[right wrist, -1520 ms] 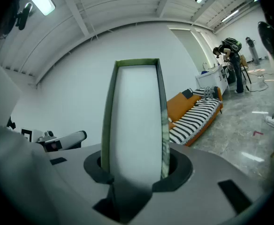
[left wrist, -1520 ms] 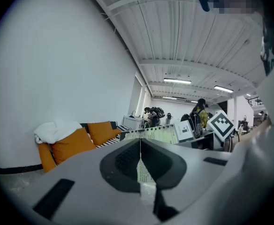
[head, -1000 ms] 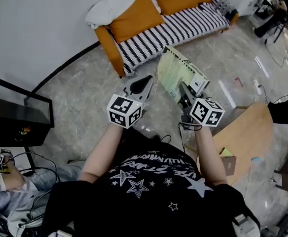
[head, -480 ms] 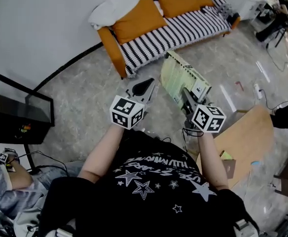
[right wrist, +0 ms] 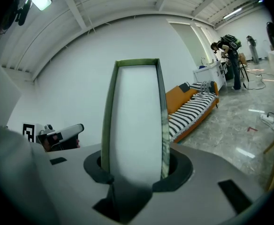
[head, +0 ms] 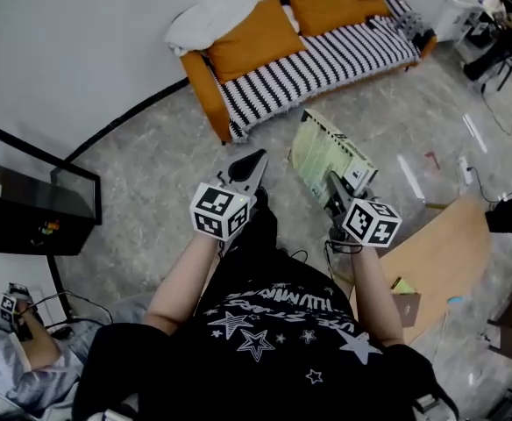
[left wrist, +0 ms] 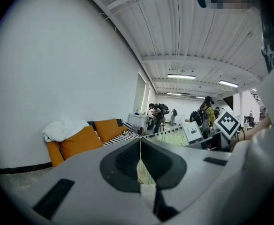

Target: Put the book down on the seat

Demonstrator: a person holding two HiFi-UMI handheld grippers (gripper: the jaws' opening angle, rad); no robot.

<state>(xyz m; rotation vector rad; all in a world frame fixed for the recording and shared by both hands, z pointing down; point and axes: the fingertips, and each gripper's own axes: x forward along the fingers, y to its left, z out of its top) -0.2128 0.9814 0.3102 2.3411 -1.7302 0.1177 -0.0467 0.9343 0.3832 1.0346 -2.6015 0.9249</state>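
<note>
The sofa (head: 326, 60) is the biggest thing here, and its striped seat is where the book has to go. It is far from me, across a wide bit of grey floor (head: 168, 174). If I let go too soon, the book lands on the floor and not on the seat.

Two orange cushions (head: 254, 40) and a white blanket (head: 208, 16) fill the back of the sofa. I think the book could lean on a cushion and tip, or slide off the front edge if I set it too close to that edge.

The book (head: 324, 152) is up in the air in front of me, pale green and big. My right gripper (head: 335, 182) holds it, with its jaws pressed on both covers at one end only. Most of the book sticks out past the jaws, so a fast swing could make it slip or twist.

My left gripper (head: 252, 160) is closed tight with nothing in it, just beside the book. It cannot catch the book like that.
</note>
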